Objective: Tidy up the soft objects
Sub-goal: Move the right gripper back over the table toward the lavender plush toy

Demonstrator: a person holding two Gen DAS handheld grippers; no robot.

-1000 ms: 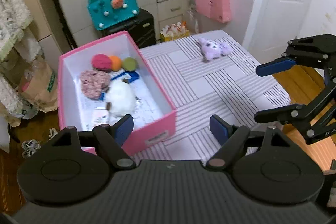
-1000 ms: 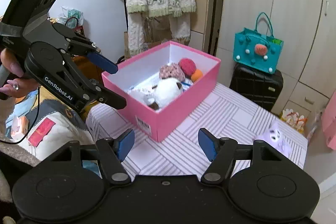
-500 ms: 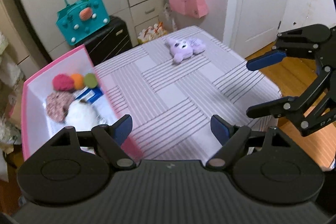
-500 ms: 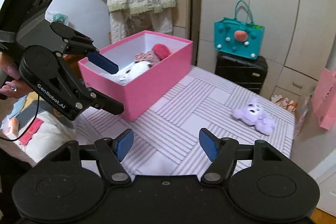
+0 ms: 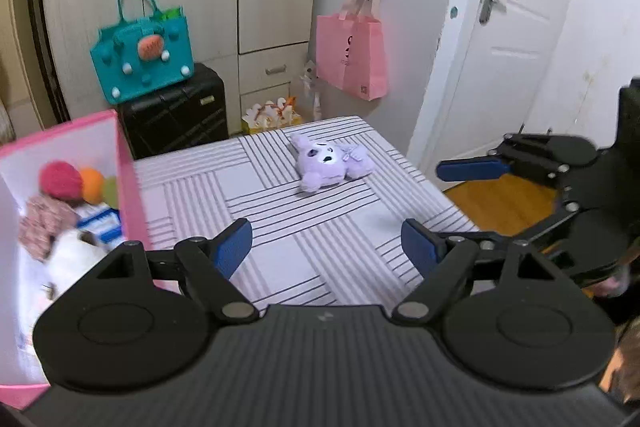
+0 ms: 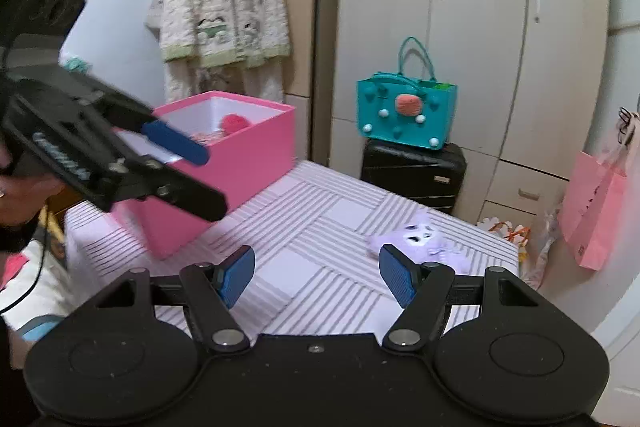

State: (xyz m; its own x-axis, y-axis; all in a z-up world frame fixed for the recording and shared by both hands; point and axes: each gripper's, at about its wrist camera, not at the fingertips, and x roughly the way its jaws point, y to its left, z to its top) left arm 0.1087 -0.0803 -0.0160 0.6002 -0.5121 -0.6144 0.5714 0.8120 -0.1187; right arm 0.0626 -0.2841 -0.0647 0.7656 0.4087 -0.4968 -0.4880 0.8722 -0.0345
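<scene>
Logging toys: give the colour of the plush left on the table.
Pale purple plush; clearest in the left wrist view.

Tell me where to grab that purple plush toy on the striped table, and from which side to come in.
Grip the purple plush toy across its round head, the bulkiest part, coming down from above. It lies flat on the striped table with nothing close beside it, so open jaws can probably straddle the head. The right gripper is open and looks nearer; the small limbs seem a poorer hold.
</scene>
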